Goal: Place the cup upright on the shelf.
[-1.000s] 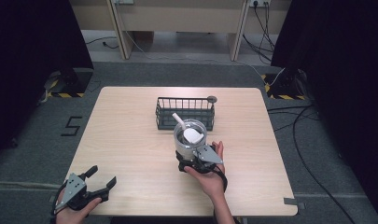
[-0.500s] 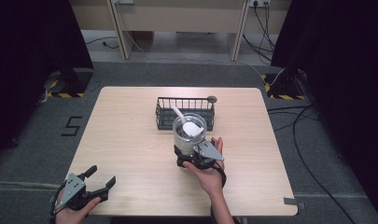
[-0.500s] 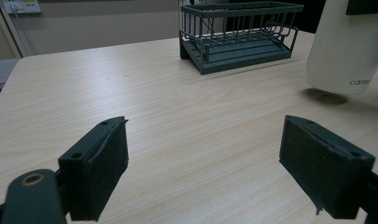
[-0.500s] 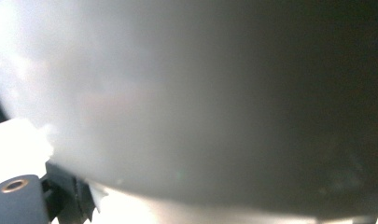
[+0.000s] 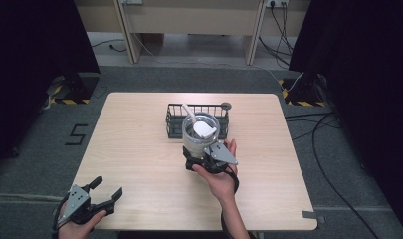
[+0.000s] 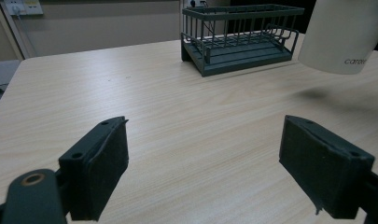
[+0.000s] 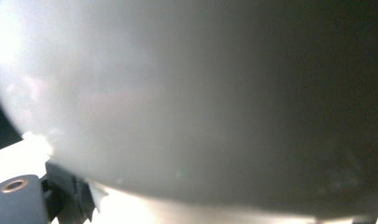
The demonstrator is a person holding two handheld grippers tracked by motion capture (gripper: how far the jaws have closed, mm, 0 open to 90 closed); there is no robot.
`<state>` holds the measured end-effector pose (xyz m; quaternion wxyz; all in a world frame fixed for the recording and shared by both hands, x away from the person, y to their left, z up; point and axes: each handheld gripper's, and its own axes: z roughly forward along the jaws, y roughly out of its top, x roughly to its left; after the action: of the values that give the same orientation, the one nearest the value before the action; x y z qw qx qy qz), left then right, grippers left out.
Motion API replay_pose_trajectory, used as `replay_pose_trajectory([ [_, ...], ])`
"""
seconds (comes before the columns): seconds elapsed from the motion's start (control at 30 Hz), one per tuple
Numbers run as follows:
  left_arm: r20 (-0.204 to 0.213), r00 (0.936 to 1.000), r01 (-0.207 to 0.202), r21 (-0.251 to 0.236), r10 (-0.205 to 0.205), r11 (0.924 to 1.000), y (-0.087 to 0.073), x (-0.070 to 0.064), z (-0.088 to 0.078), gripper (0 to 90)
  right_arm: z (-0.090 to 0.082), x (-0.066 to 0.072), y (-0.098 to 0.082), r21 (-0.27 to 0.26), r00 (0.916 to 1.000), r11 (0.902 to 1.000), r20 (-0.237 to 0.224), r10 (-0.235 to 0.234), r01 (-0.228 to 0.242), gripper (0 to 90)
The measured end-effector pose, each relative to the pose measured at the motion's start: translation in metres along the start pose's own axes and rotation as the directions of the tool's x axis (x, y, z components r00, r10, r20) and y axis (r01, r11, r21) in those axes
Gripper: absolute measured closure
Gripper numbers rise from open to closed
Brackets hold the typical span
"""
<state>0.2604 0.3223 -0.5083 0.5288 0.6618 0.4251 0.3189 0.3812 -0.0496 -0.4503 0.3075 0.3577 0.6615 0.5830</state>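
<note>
White and glossy, the cup (image 5: 201, 133) fills my right gripper view, so close that I read it as clamped in the jaws of the right gripper (image 5: 204, 158). Compared with a second ago it has moved toward the far edge of the worktop (image 5: 134, 144), and in the high view it now overlaps the near rim of the wire basket (image 5: 175, 118) near the middle of that edge. In my left gripper view the cup's base (image 6: 338, 37) hangs clear above the wood with a shadow beneath it, so I judge it is lifted and being carried to the basket. Something white with a tube or handle sits inside the cup; I cannot tell what. My left gripper (image 5: 92, 201) waits at the near left corner, jaws spread wide and empty. Next comes raising the cup over the rim.
</note>
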Motion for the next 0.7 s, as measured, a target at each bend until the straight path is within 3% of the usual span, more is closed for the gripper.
replay_pose_trajectory([
  [0.23,-0.001,1.0,0.003,-0.002,-0.003,1.0,0.0,0.0,0.0,15.0,0.0,-0.008,0.015,-0.021,0.9995,0.9996,0.026,-0.017,0.018,9.7],
  [0.7,-0.002,1.0,0.007,-0.004,-0.007,1.0,0.0,0.0,0.0,15.0,0.01,-0.023,0.035,-0.039,0.9982,0.9992,0.059,0.012,-0.01,9.7],
])
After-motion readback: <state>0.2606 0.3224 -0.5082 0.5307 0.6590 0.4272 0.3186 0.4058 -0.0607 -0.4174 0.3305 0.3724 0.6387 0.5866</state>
